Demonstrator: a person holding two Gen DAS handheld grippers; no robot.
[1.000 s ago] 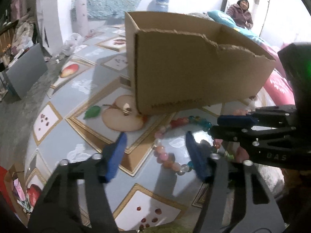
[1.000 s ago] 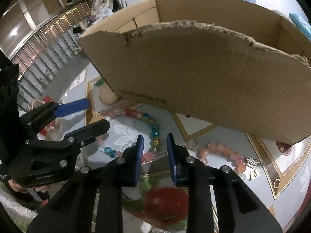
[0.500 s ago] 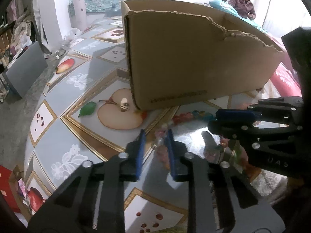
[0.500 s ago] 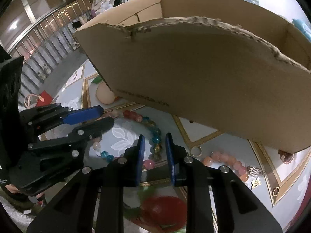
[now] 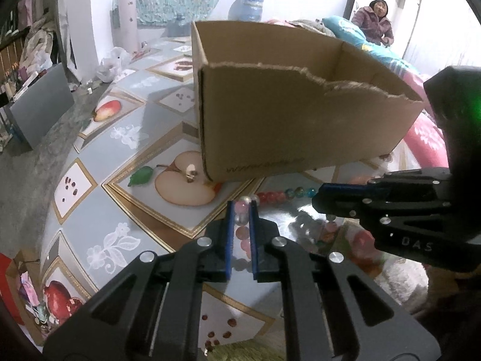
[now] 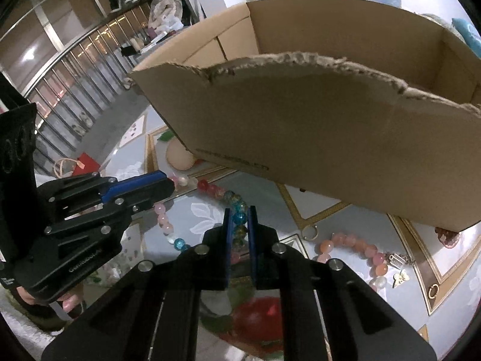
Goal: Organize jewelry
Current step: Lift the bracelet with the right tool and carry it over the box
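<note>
A string of pink, red and blue-green beads (image 5: 279,195) (image 6: 210,187) lies looped on the fruit-patterned tablecloth (image 5: 120,204), in front of a torn cardboard box (image 5: 300,126) (image 6: 300,126). My left gripper (image 5: 240,204) (image 6: 168,185) is closing, its blue pads pressing on pale pink beads at the loop's left end. My right gripper (image 6: 239,210) (image 5: 317,198) is shut on a blue-green bead at the loop's right side. The beads behind the fingers are hidden.
A pink bead bracelet (image 6: 354,245), a ring (image 6: 309,232) and small charms (image 6: 401,276) lie on the cloth to the right, under the box's near wall. A person (image 5: 374,21) sits far behind. The table edge drops away on the left.
The left jaws went from wide open to closed on the pink beads. The right jaws narrowed onto the blue-green bead. Both grippers stayed over the loop.
</note>
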